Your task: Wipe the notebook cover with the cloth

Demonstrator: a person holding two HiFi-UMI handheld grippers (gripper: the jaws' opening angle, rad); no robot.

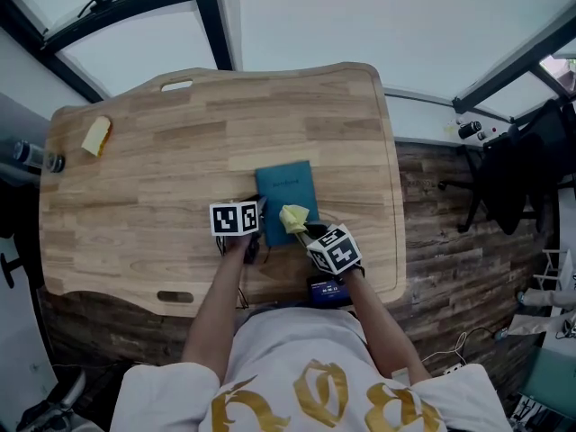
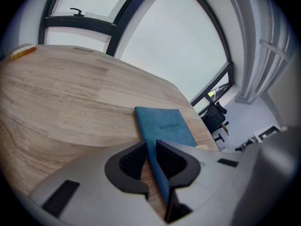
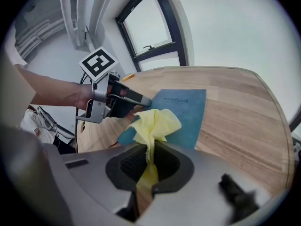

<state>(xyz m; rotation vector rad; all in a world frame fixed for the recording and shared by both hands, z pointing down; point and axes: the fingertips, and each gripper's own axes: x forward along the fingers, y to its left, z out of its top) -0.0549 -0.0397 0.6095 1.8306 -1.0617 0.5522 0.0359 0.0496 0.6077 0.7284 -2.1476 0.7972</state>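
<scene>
A teal notebook (image 1: 286, 192) lies flat on the wooden table (image 1: 162, 178), near its front edge. My left gripper (image 1: 260, 216) is shut on the notebook's left edge; in the left gripper view the notebook's (image 2: 164, 125) edge runs between the jaws of the left gripper (image 2: 151, 160). My right gripper (image 1: 307, 230) is shut on a crumpled yellow cloth (image 1: 294, 217). The cloth (image 3: 155, 122) bunches out ahead of the right gripper (image 3: 149, 160) and rests on the near part of the notebook (image 3: 188, 109) cover. There the left gripper (image 3: 137, 100) reaches the notebook from the left.
A small yellow object (image 1: 96, 136) lies at the table's far left, with a dark cylinder (image 1: 36, 157) just beyond that edge. A black office chair (image 1: 513, 174) stands on the floor to the right. Windows run behind the table.
</scene>
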